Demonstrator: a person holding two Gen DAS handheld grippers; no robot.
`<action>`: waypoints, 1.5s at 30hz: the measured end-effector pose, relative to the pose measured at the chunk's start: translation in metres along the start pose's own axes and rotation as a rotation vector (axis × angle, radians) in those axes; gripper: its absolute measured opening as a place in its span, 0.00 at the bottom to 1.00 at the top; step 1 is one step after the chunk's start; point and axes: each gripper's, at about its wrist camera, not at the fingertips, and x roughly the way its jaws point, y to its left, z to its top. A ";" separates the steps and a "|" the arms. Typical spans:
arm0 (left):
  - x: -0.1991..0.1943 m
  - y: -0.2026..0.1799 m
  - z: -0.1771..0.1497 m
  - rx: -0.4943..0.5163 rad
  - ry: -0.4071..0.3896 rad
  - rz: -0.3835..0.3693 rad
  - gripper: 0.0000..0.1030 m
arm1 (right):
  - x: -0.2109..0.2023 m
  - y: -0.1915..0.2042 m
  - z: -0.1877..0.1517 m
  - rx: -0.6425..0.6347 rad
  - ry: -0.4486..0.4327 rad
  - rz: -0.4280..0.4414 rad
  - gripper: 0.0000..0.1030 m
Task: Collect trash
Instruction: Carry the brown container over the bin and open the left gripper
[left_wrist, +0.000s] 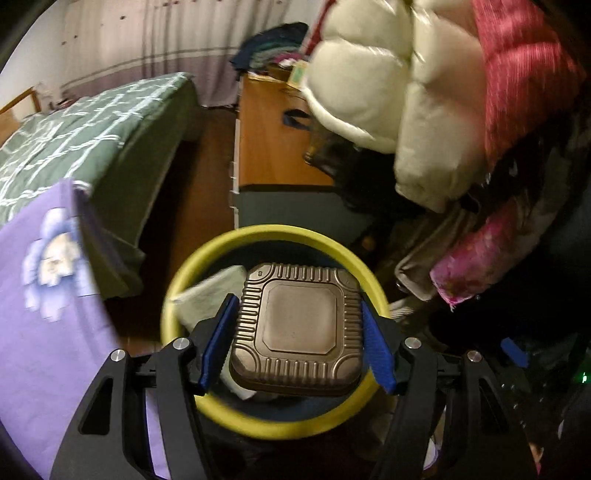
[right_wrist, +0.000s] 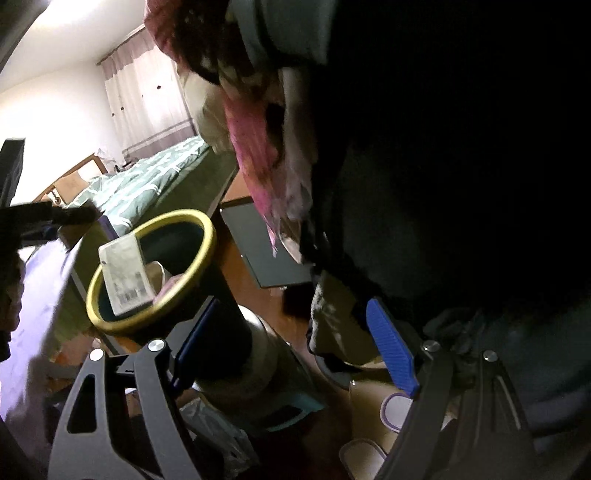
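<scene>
The left hand-held gripper (left_wrist: 295, 332) pinches a square, ribbed, brownish plastic container (left_wrist: 297, 332) between its blue pads (left_wrist: 218, 343), one pad against each side wall. The container sits flat-side toward the left wrist camera, tilted a little, and fills the gap between the pads. Directly behind and below it is the yellow-rimmed trash bin (left_wrist: 273, 230), so the container hangs over the bin's mouth, within the ring of the rim as the left wrist view shows it. Pale crumpled paper (left_wrist: 210, 291) lies inside the bin, to the left of the container.

In the right wrist view the same trash bin (right_wrist: 207, 236) stands on the floor beside the bed (right_wrist: 162, 177), ahead and to the left of the right hand-held gripper (right_wrist: 291, 339). A flat whitish package with a barcode (right_wrist: 125, 273) stands upright inside it, leaning against the near rim. The right hand-held gripper is spread wide with nothing between its blue pads (right_wrist: 391, 347); it is apart from the bin, over clutter on the floor, including a roll of tape (right_wrist: 258, 354) just beyond its left pad.

A green checked bedcover (left_wrist: 74, 136), a purple cloth with a flower print (left_wrist: 44, 295), a wooden worktop (left_wrist: 273, 140) and a pile of white and pink garments (left_wrist: 424, 92) surround the bin. Much of the right wrist view is dark.
</scene>
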 end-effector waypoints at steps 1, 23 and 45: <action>0.006 -0.001 0.000 0.007 0.009 -0.002 0.62 | 0.002 -0.001 -0.001 0.002 0.003 0.000 0.74; 0.105 -0.001 0.011 0.013 0.125 0.006 0.64 | 0.039 0.042 -0.027 -0.083 0.106 -0.009 0.74; -0.008 0.045 0.000 -0.130 -0.367 0.111 0.91 | 0.252 0.089 -0.341 -0.457 0.694 0.315 0.32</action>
